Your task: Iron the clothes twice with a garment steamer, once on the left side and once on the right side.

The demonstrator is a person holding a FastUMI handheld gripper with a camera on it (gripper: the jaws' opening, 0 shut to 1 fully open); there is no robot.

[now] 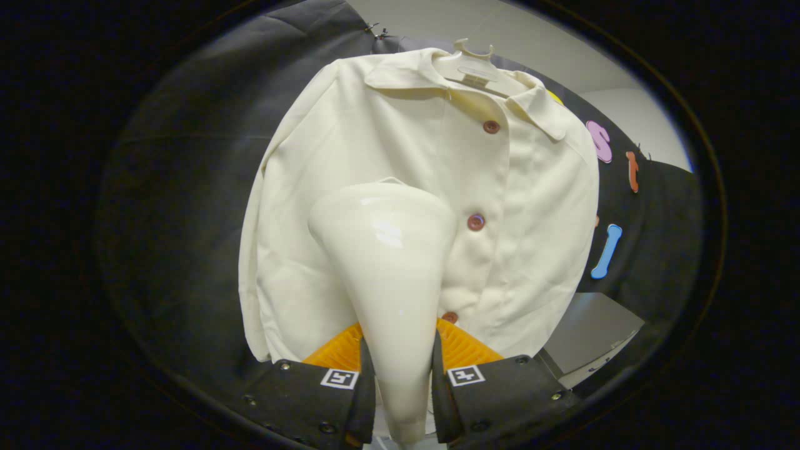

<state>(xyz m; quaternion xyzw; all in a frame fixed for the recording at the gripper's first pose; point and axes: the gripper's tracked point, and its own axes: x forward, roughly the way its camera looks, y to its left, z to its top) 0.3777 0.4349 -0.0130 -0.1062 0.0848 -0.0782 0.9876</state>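
Observation:
A cream button-up shirt [387, 144] hangs on a pale hanger [473, 67] against the black booth cloth. It has three dark red buttons [475, 222] down its front. My gripper [403, 365] is shut on the glossy white garment steamer [387, 262], both fingers pressing on its narrow handle. The steamer widens ahead of the fingers into a broad head that rests against or just before the shirt's left half, left of the button line. Whether the head touches the fabric I cannot tell.
Black cloth [187, 187] covers the wall behind and to the left of the shirt. A grey surface [590, 331] lies low to the right, beyond the shirt's hem. A pale wall [562, 44] rises above the cloth.

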